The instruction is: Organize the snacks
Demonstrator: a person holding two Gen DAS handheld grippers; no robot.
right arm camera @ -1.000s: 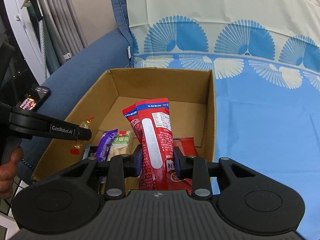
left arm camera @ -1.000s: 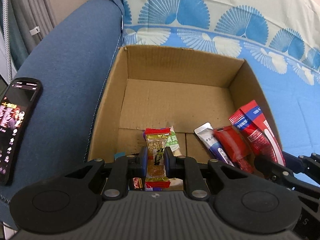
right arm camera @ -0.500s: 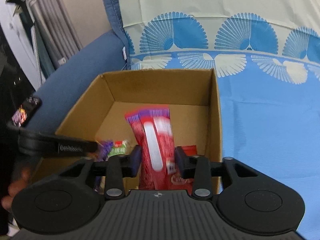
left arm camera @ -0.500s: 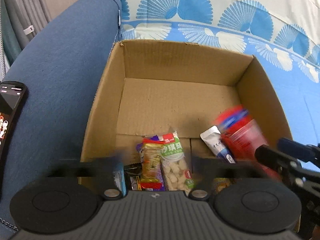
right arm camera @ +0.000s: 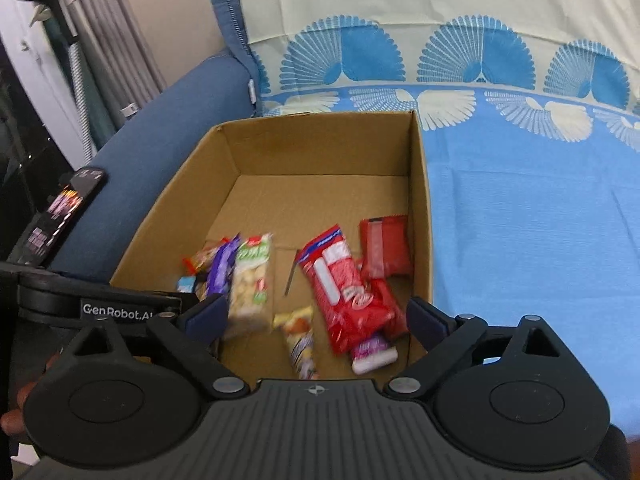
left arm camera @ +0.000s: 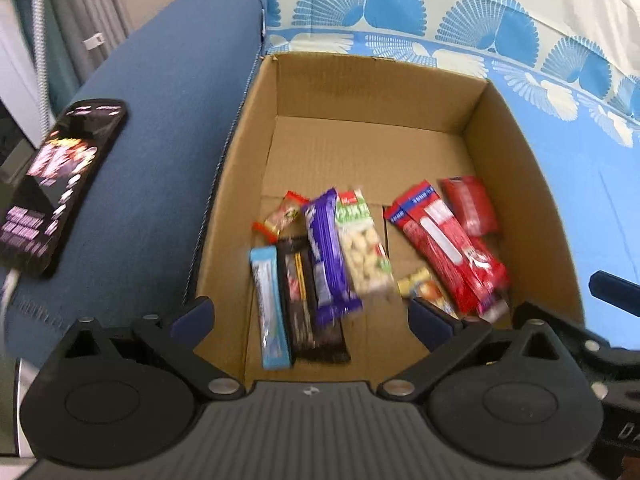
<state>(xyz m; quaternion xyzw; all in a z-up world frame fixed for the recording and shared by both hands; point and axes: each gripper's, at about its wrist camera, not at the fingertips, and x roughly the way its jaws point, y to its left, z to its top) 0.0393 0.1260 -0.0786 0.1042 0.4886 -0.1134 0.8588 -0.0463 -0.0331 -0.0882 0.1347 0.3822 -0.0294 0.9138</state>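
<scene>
Cardboard box (left arm camera: 248, 184) sits on the blue sofa, snacks lying loose on its floor. Left wrist view: your left claw (left arm camera: 310, 316) is spread wide, nothing between the pads, hovering over the near edge of the box. Purple bar (left arm camera: 326, 256), peanut pack (left arm camera: 362, 250), pale blue bar (left arm camera: 270, 304) and black bar (left arm camera: 308, 308) lie side by side; long red packs (left arm camera: 444, 252) lie to their right. All look like light, crinkly foil wrappers, likely slippery, and the contents may crush. Pinch across the narrow middle, gently. Phone (left arm camera: 56, 184) rests on the sofa arm; leave it.

Right wrist view: your right claw (right arm camera: 316, 316) is opening, nearly full spread, empty; the red packs (right arm camera: 344, 292) lie free in the box below it. Small yellow packet (right arm camera: 298, 336) sits alone near the front wall, easy to reach. The dark red pouch (right arm camera: 384, 248) touches the right wall, so come at it from above.
</scene>
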